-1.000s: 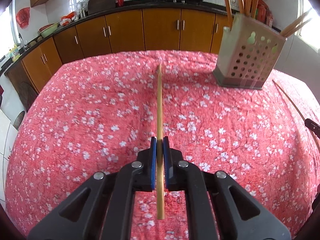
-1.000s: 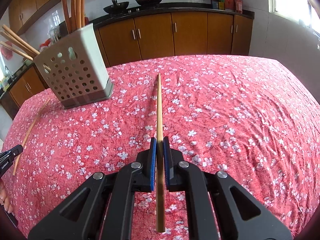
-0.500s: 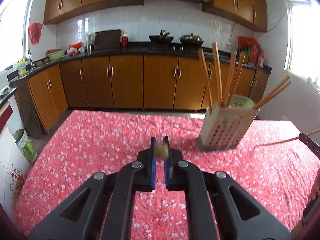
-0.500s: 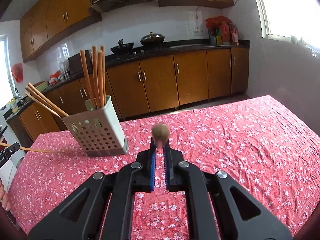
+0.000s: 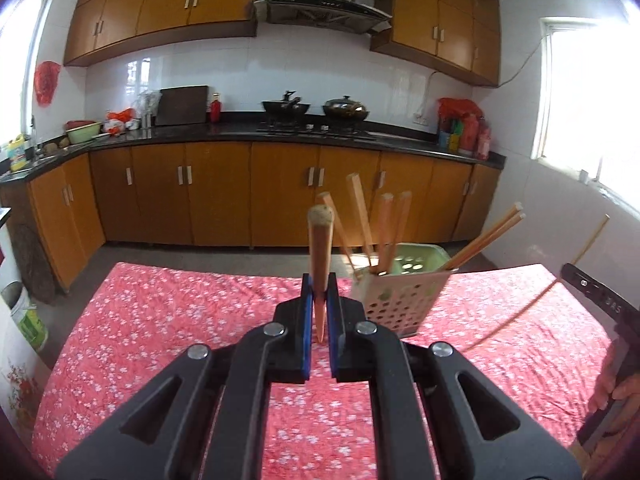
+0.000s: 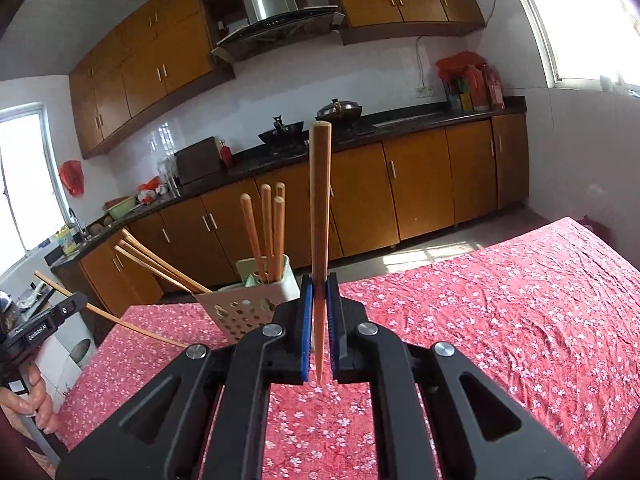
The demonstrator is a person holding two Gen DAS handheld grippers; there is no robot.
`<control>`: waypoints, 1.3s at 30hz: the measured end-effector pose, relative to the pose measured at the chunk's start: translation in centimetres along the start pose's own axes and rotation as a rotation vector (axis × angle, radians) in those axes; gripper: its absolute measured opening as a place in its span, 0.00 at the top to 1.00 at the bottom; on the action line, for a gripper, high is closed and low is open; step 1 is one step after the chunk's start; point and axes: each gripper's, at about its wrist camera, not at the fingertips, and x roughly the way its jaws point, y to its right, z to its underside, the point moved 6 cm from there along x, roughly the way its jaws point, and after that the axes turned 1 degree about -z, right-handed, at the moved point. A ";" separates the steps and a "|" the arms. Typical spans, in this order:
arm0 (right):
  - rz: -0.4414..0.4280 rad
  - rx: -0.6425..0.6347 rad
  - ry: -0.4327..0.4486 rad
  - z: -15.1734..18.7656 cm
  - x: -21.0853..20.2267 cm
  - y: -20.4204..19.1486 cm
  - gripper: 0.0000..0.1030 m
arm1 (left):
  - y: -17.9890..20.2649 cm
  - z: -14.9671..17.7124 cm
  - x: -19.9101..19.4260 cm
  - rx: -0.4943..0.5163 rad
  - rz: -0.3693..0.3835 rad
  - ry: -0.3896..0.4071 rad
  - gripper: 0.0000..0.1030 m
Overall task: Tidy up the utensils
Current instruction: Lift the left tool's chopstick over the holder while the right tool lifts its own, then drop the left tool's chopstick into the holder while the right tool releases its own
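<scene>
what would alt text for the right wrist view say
The right gripper is shut on a wooden chopstick that stands upright above a table with a red flowered cloth. Left of it, a perforated holder already holds several chopsticks, with kitchen cabinets behind.

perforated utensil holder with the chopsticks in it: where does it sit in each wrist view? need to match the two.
Left wrist: the pale perforated plastic utensil holder stands just right of centre on the red floral tablecloth, right of the left gripper.
Right wrist: the same holder sits left of centre, partly hidden behind the right gripper.
Shared landmark: the black wok on the stove.
</scene>
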 end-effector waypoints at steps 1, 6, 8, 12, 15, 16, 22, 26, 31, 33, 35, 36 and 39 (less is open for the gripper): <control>-0.018 0.003 0.013 -0.5 -0.4 -0.4 0.93 | 0.5 -0.3 -0.4 0.007 0.020 0.005 0.93; -0.097 0.000 0.087 -3.3 -2.3 -2.5 0.93 | 3.6 -2.5 -2.2 0.036 0.101 0.058 0.93; -0.116 -0.008 0.114 -4.3 -2.7 -3.2 0.93 | 4.6 -3.5 -2.7 0.035 0.120 0.085 0.93; -0.127 -0.042 0.166 -6.2 -2.4 -4.8 0.93 | 5.9 -6.1 -2.5 0.019 0.128 0.145 0.93; -0.124 -0.060 0.197 -7.1 -1.7 -5.4 0.93 | 6.8 -7.8 -0.9 0.024 0.117 0.155 0.93; -0.120 -0.064 0.206 -7.4 -1.2 -5.6 0.93 | 7.0 -8.1 -0.5 0.028 0.113 0.149 0.93; -0.103 -0.080 0.197 -7.6 2.4 -6.2 0.93 | 7.7 -8.2 3.1 0.065 0.099 0.082 0.93; -0.077 -0.090 0.130 -6.4 5.5 -6.2 0.93 | 7.8 -7.7 5.5 0.085 0.093 0.039 0.93; -0.073 -0.073 0.079 -5.2 7.2 -5.9 0.92 | 7.8 -7.4 8.5 0.088 0.081 0.003 0.93; -0.074 -0.081 0.051 -4.9 7.7 -6.1 0.92 | 7.3 -7.3 9.4 0.067 0.073 -0.013 0.92; -0.074 -0.088 0.048 -4.9 7.5 -6.1 0.84 | 6.7 -7.3 9.5 0.039 0.077 -0.015 0.85; -0.074 -0.089 0.053 -5.0 7.3 -6.1 0.69 | 6.4 -7.4 9.4 0.023 0.079 -0.009 0.76; -0.059 -0.084 0.102 -5.5 5.6 -5.5 0.55 | 5.1 -7.7 8.0 0.001 0.065 0.024 0.62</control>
